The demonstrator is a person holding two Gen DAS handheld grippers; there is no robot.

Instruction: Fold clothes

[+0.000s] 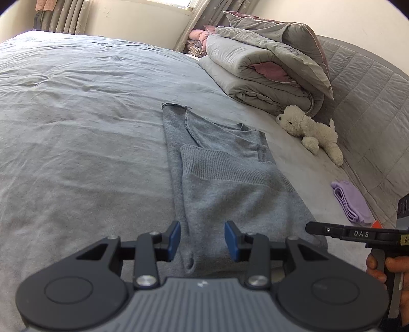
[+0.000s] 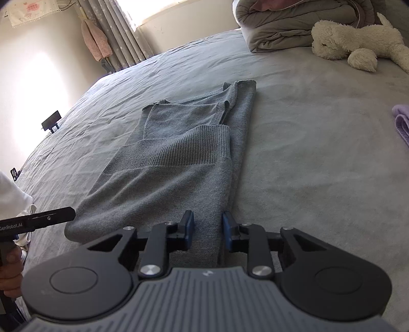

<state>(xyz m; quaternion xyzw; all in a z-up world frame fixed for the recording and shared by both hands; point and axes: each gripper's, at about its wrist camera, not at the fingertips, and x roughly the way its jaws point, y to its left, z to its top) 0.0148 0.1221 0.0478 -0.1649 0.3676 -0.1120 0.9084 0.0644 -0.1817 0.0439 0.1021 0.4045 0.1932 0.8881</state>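
Left wrist: left tool (image 1: pixel 202 241) apart, empty, over the near fold of the grey sweater (image 1: pixel 225 178), which runs toward 12 o'clock on the bed (image 1: pixel 76 115).
Right wrist: right tool (image 2: pixel 207 231) apart, empty, above the sweater's 5 o'clock corner. Risk: regrasping one layer could drag the fold open.

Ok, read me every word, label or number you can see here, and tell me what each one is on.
"DAS": white letters on the black arm of the right tongs.
"GenRobot.AI": white letters on the black arm of the left tongs.
Yellow sticker beside "DAS": cut off, unreadable.
Pink print on the wall cloth: too blurred to read.
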